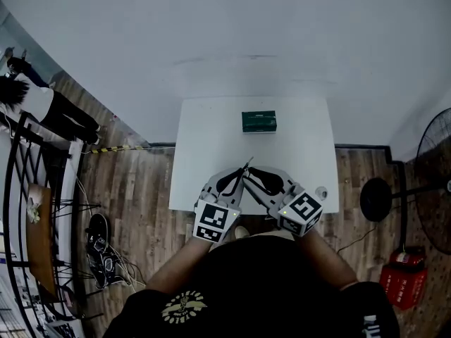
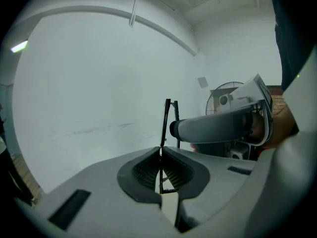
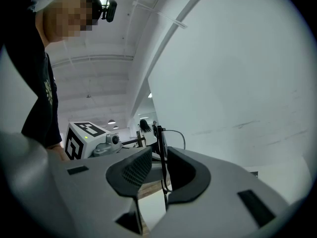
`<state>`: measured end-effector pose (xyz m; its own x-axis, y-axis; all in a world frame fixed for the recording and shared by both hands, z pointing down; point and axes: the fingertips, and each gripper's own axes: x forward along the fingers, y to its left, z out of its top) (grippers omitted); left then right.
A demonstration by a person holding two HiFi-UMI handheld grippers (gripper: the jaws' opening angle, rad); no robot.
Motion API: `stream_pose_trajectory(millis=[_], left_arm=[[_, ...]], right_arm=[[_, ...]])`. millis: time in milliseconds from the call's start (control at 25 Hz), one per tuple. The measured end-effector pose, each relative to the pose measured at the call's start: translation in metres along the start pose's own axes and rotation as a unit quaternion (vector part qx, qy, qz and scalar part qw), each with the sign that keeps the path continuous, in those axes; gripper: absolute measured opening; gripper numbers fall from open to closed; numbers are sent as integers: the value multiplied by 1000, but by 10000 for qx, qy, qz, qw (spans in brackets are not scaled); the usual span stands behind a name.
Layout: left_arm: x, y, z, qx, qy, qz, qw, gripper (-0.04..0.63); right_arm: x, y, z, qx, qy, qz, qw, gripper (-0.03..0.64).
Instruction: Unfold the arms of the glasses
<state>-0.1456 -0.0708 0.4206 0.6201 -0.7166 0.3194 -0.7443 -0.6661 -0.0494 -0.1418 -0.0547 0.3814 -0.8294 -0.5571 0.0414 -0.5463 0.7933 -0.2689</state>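
The person's black shirt (image 1: 246,287) fills the bottom of the head view, and both forearms reach forward over the near edge of a white table (image 1: 211,132). The left gripper (image 1: 238,177) and the right gripper (image 1: 255,174) meet tip to tip above that edge, their marker cubes (image 1: 215,222) turned toward the body.

The glasses (image 1: 247,165), thin and black-framed, are held up in the air between the two tips, clear of the tabletop. In the left gripper view the jaws are pressed together on a thin black part of the glasses (image 2: 167,120), which stands upright out of the pinch. One finger of the right gripper crosses just behind it.

In the right gripper view the jaws stand apart. A slim black arm of the glasses (image 3: 161,148) runs upright through the gap, right beside the right-hand pad (image 3: 184,175). The ribbed left-hand pad (image 3: 134,168) stays clear of it, so nothing is clamped there.

A small round grey object (image 1: 321,192) lies on the table near its right corner. Farther out, a dark green box (image 1: 258,121) lies near the far edge. The table stands on a wooden floor (image 1: 134,189) against a plain white wall (image 1: 246,41). A standing fan (image 1: 437,182) is off to the right.
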Motion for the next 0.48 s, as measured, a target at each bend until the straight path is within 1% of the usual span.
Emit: stream_pose_trajectory(millis=[160,480], left_arm=[[6,0,-1,-1,49,144,9999,18],[24,-12,7,-34,136,457,9989,18]], right_arm=[[-5,-11,-6,-38,105,0,9999,29],[-26,-33,0,-29,255,310,9992,23]])
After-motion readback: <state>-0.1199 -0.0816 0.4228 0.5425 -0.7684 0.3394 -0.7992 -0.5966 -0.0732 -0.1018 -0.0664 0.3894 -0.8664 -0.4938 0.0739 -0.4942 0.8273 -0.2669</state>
